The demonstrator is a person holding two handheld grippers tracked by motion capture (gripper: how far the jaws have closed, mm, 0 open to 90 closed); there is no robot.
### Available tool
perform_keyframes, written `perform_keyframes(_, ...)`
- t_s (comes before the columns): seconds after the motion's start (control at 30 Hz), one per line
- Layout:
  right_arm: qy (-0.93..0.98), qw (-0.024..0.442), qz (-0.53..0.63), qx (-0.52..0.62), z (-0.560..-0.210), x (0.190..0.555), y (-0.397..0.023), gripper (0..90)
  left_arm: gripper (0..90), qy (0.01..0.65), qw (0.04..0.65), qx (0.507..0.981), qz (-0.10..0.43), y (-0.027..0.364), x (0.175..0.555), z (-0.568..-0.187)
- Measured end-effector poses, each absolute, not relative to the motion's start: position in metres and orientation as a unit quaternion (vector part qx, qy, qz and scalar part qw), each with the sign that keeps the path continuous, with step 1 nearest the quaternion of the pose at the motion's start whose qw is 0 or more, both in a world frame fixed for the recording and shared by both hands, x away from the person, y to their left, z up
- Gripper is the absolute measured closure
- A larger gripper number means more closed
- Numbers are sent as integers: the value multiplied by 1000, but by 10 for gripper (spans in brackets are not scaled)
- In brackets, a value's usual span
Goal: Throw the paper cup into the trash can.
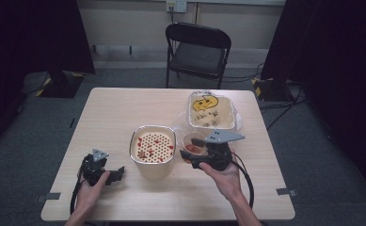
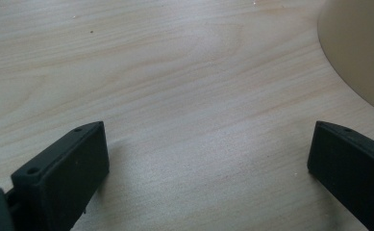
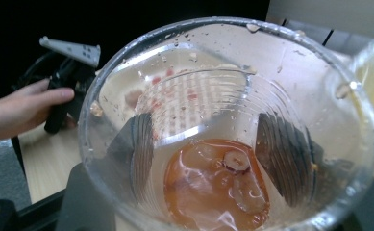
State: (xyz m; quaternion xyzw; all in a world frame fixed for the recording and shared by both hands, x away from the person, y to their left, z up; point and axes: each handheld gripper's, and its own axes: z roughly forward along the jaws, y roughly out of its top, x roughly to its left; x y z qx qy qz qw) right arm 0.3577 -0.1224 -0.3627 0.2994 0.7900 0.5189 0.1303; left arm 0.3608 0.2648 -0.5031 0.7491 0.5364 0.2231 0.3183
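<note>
Pale wooden worktop [image 1: 124,108] carried a cream strainer pot [image 1: 152,149] near its middle; the right tongs [image 1: 193,157], clamped on a clear plastic cup [image 3: 228,130], tipped it potward for pouring. Left tongs [image 1: 117,173] rested wide open, empty.

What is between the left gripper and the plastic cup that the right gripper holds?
In the high view, the cream strainer pot stands on the table between the left gripper and the plastic cup held by the right gripper.
</note>
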Motion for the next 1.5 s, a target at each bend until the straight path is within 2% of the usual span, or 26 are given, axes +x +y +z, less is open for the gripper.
perform_keyframes(0.33,781,136,536,290,-340,379,-94,389,1,536,318,749,224,265,361,-503)
perform_keyframes(0.63,764,165,555,285,-335,401,-76,392,1,537,318,749,224,265,361,-503)
perform_keyframes(1.17,752,296,534,247,-336,423,-49,410,1,537,318,749,224,265,361,-503)
perform_keyframes(1.3,761,349,499,225,-334,421,-44,417,1,537,318,749,224,265,361,-503)
perform_keyframes(1.5,778,390,449,202,-339,421,-39,424,1,536,317,749,224,265,361,-503)
